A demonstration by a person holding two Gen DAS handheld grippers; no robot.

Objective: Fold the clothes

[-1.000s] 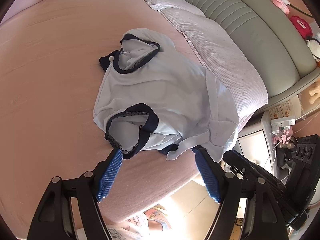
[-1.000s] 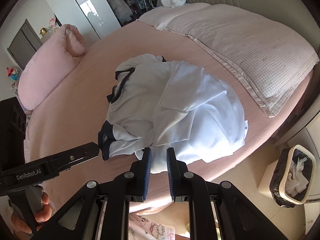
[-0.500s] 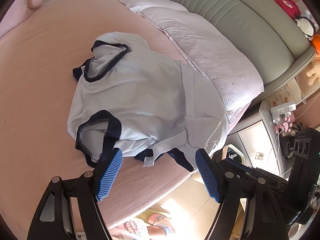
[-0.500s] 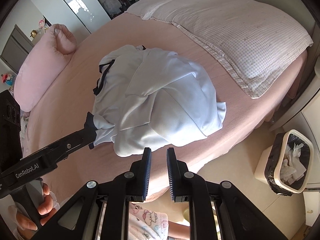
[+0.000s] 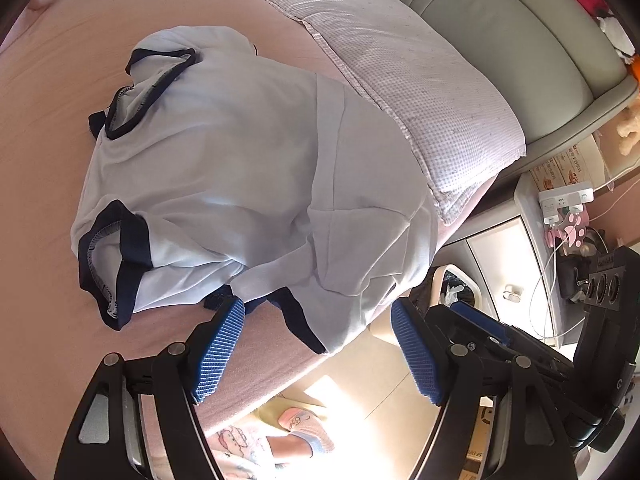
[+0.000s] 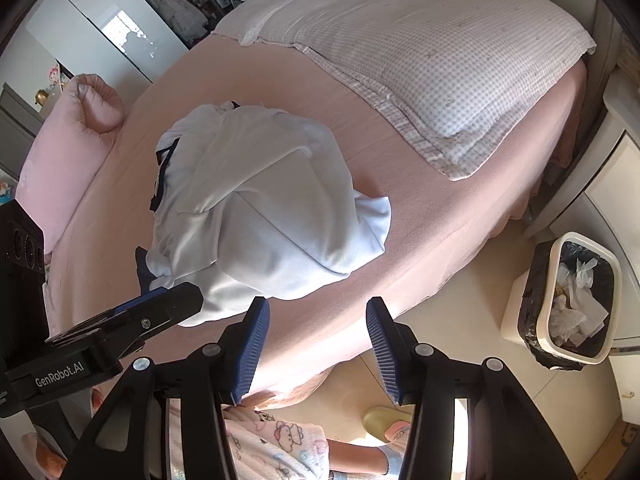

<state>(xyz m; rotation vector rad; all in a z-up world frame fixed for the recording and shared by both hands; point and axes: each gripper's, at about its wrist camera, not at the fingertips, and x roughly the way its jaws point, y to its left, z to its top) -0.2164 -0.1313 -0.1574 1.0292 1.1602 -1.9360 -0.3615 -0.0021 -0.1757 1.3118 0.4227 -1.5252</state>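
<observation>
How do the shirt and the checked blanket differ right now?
The shirt is pale blue with navy trim and lies crumpled in a heap; the checked blanket is spread flat. The shirt sits near the bed's front edge, the blanket along its far side. Both rest on the pink sheet.

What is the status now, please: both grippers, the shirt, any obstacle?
Left gripper open, fingers at shirt hem. Right gripper open, empty. Shirt crumpled on bed edge, unfolded. Nothing in the way.

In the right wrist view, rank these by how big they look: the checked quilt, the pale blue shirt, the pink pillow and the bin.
1. Checked lilac quilt
2. Crumpled pale blue shirt with navy trim
3 and 4. Pink pillow and black-lined white bin: they look alike in size, and fisheye distortion at the edges makes ranking unsure.
</observation>
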